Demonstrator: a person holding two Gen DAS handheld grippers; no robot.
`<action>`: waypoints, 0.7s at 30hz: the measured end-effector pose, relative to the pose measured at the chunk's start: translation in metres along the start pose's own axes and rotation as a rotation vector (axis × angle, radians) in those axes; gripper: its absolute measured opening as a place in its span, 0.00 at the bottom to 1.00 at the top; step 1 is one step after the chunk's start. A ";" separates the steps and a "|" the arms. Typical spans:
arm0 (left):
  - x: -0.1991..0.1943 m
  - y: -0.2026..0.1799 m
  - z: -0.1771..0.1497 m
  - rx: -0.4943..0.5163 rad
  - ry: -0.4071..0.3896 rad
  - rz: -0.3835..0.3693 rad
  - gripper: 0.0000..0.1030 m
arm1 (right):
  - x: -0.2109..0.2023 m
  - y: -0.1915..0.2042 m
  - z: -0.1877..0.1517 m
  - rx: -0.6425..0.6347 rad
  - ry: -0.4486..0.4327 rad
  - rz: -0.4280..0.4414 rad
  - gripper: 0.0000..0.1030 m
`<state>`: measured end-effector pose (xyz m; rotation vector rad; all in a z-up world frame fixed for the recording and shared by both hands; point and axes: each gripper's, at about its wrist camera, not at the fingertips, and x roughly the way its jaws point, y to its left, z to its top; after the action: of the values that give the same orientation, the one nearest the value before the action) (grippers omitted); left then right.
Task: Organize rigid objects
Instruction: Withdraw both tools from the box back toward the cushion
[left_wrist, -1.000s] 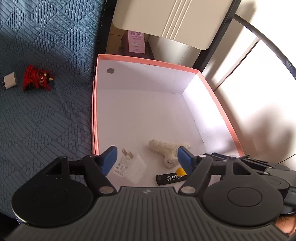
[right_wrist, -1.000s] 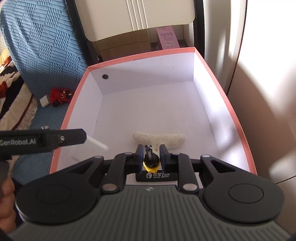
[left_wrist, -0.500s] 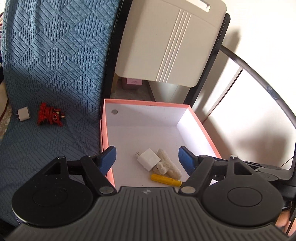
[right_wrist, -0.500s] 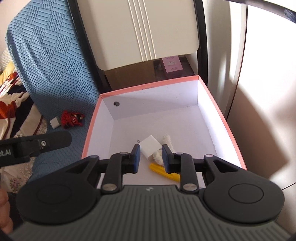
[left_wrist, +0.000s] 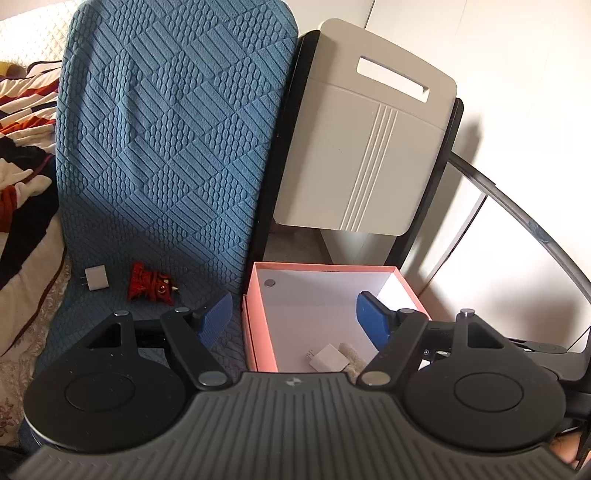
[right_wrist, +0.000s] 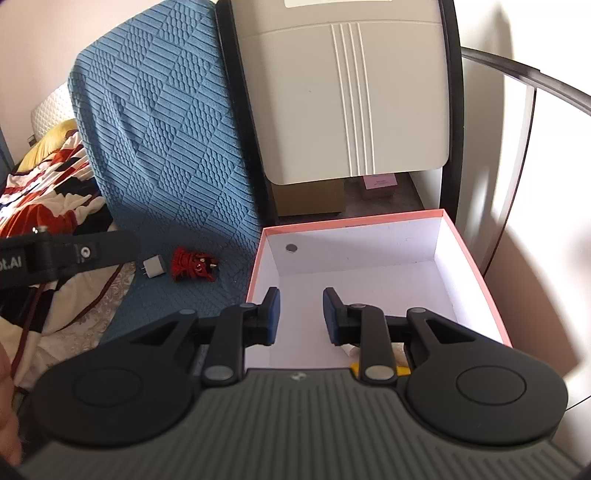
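Nothing is being held: the left gripper (left_wrist: 293, 315) is gaping wide and the right gripper (right_wrist: 301, 315) is partly open, both hanging above the box (left_wrist: 258, 325). Left of the box, a red toy (left_wrist: 149, 288) and a plug (left_wrist: 96, 278) are lying on the blue cover (left_wrist: 166, 166), so one is probably being fetched next. Inside the box another plug (left_wrist: 330, 357) is already lying, and nothing is blocking the way.

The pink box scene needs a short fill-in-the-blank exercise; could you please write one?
1. The white charger lies inside the ____ box.
2. The red toy lies on the ____ cover.
3. Beside the red toy lies a second white ____.
4. The left gripper and right gripper are both ____.

Missing words: pink; blue; charger; open
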<state>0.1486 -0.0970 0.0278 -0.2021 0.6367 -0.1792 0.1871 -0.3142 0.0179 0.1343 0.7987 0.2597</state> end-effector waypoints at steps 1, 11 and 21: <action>-0.004 0.003 0.000 0.000 -0.007 0.002 0.76 | -0.001 0.003 0.000 -0.007 -0.003 0.002 0.28; -0.017 0.034 -0.013 -0.017 -0.036 0.019 0.76 | 0.001 0.044 -0.009 -0.074 -0.013 0.041 0.28; -0.018 0.064 -0.039 0.004 -0.040 0.062 0.76 | 0.027 0.088 -0.040 -0.131 0.004 0.080 0.28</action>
<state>0.1174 -0.0366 -0.0080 -0.1817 0.6019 -0.1164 0.1602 -0.2212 -0.0092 0.0421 0.7790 0.3873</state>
